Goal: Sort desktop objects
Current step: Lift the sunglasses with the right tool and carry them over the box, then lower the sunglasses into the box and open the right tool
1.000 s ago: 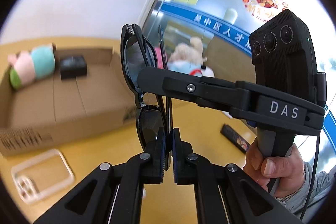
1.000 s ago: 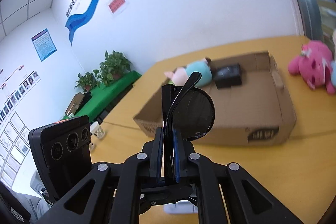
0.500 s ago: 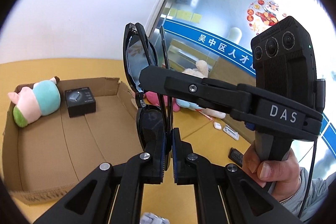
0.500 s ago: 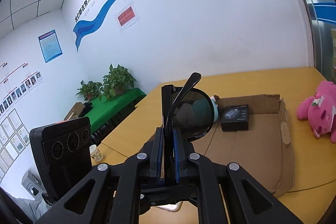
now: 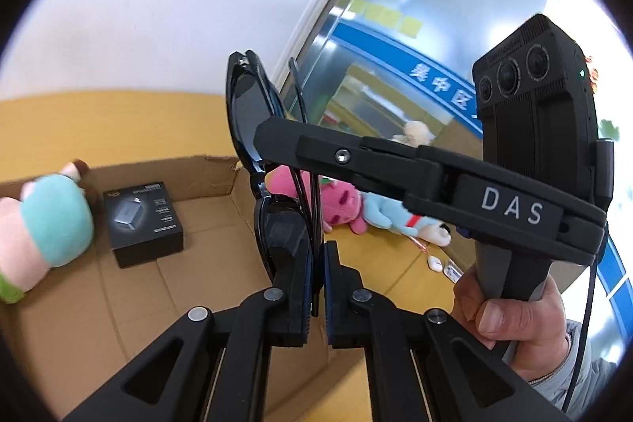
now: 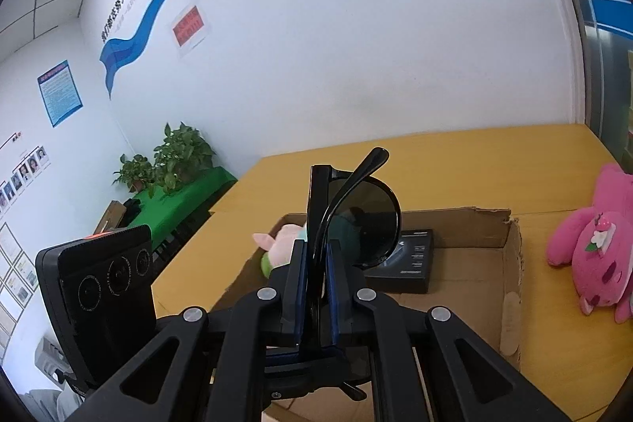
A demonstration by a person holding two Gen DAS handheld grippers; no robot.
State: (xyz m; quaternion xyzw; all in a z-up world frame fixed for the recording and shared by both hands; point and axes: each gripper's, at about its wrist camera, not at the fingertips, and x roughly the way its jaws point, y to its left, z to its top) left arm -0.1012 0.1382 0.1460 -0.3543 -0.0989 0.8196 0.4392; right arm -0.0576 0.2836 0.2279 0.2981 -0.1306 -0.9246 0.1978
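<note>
Sunglasses (image 5: 253,129) above cardboard box (image 5: 130,287) holding black carton (image 5: 144,220), plush (image 5: 51,220).

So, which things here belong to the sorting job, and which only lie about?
Part of the job:
- sunglasses, shut in both the left claw and the right claw
- cardboard box
- black box and pastel plush inside it

Lying about:
- potted plants
- wall posters

Potted plants (image 6: 174,161) are set on a green cloth (image 6: 182,198) left of the tabletop (image 6: 455,161); above them, a red notice (image 6: 190,26) and blue poster (image 6: 59,93) are mounted on the white wall.
</note>
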